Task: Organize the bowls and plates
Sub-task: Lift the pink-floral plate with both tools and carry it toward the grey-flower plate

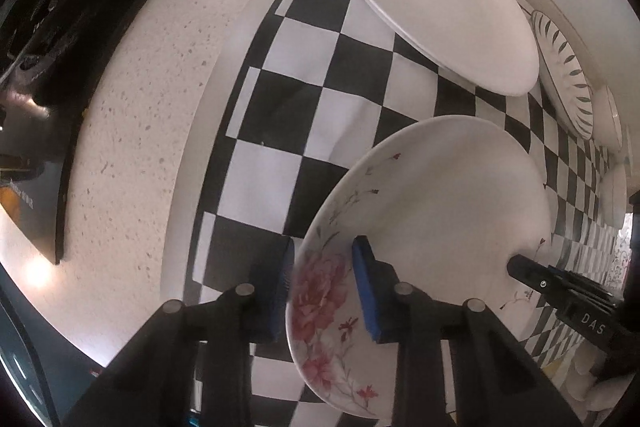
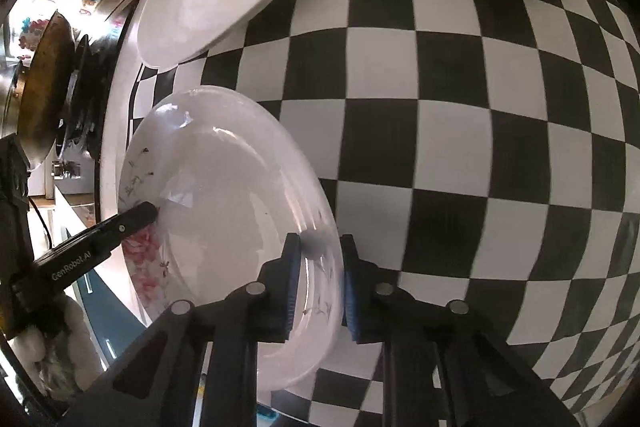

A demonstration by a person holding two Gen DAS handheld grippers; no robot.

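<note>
Glossily, both claws pinch one round (pink-flowered) plate.

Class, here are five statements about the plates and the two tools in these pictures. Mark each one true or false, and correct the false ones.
1. The left tool grips the rim of the pink-flowered plate. True.
2. The right tool hangs open above bare cloth. False: its jaws straddle the same plate's rim, pads against it.
3. The plates sit on a black-and-white checkered cloth. True.
4. The plate with the grey flower is held by a tool. False: no tool touches it.
5. A plate with dark leaf-like strokes round its rim lies beyond the grey-flowered one. True.
</note>
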